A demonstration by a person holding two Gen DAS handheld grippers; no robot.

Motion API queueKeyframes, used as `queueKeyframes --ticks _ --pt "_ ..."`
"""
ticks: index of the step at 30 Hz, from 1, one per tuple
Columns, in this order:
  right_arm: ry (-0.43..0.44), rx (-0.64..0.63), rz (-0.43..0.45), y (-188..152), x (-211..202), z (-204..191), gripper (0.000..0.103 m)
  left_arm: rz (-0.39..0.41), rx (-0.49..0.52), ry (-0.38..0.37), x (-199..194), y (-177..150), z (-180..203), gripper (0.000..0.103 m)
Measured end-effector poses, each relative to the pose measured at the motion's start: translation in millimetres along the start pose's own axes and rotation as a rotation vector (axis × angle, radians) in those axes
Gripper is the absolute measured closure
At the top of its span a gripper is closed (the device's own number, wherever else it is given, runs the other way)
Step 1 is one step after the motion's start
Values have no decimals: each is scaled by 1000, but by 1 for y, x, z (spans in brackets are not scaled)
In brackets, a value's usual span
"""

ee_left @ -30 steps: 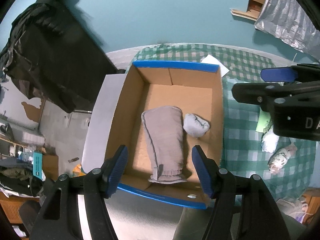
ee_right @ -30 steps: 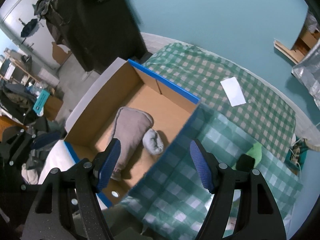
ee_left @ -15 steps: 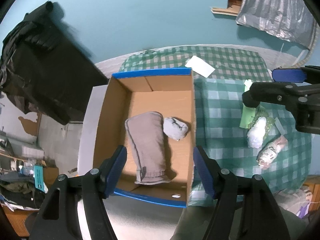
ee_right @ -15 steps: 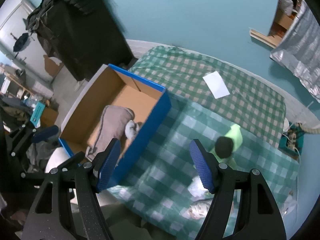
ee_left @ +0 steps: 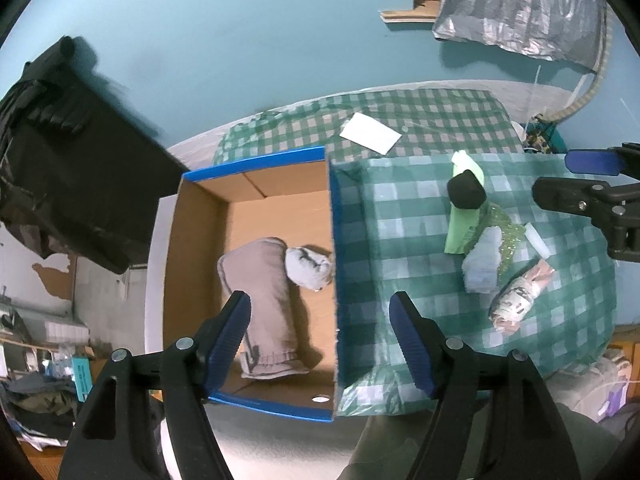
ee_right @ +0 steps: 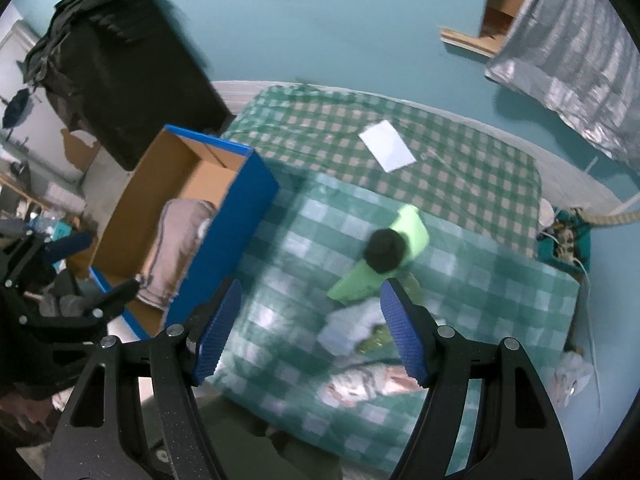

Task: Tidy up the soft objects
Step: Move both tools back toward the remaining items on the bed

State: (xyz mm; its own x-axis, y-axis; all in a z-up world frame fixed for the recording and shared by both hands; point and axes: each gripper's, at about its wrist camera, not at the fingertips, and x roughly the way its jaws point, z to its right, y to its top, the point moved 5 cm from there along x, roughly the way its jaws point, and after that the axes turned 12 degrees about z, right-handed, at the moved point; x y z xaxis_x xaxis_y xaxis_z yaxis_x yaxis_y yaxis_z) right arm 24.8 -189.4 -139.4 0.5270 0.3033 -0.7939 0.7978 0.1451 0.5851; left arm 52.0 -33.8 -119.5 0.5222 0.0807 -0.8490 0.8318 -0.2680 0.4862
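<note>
A blue-edged cardboard box (ee_left: 256,200) (ee_right: 240,216) holds a folded grey-brown cloth (ee_left: 262,304) (ee_right: 176,248) and a balled light grey sock (ee_left: 310,268). On the green checked cover to its right lie a black ball (ee_left: 466,192) (ee_right: 386,250) on a light green cloth (ee_left: 464,224) (ee_right: 360,280), a pale blue cloth (ee_left: 484,264) (ee_right: 348,328), and a patterned white roll (ee_left: 516,300) (ee_right: 360,384). My left gripper (ee_left: 320,332) hangs over the box's right wall, its jaws opening with nothing between them. My right gripper (ee_right: 310,328) is open and empty above the pile; it also shows at the left view's right edge (ee_left: 580,176).
A white paper (ee_left: 370,132) (ee_right: 386,150) lies on the far checked blanket. A black draped cabinet (ee_left: 60,152) (ee_right: 116,72) stands left of the box. A silver sheet (ee_left: 520,8) hangs on the teal wall. Cluttered shelves (ee_left: 36,368) are low on the left.
Both grippers have swung right, away from over the box toward the pile on the checked cover. The left jaws stand slightly wider. The black ball and green cloth have come into view.
</note>
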Motion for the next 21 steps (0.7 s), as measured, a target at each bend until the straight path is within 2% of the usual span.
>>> queueKeyframes --ticks 16,21 --pt "-116 93 -36 -46 -12 92 30 -73 73 -92 27 -6 67 29" --pt "-132 105 -50 -58 -8 110 30 -92 114 -116 40 -9 87 25"
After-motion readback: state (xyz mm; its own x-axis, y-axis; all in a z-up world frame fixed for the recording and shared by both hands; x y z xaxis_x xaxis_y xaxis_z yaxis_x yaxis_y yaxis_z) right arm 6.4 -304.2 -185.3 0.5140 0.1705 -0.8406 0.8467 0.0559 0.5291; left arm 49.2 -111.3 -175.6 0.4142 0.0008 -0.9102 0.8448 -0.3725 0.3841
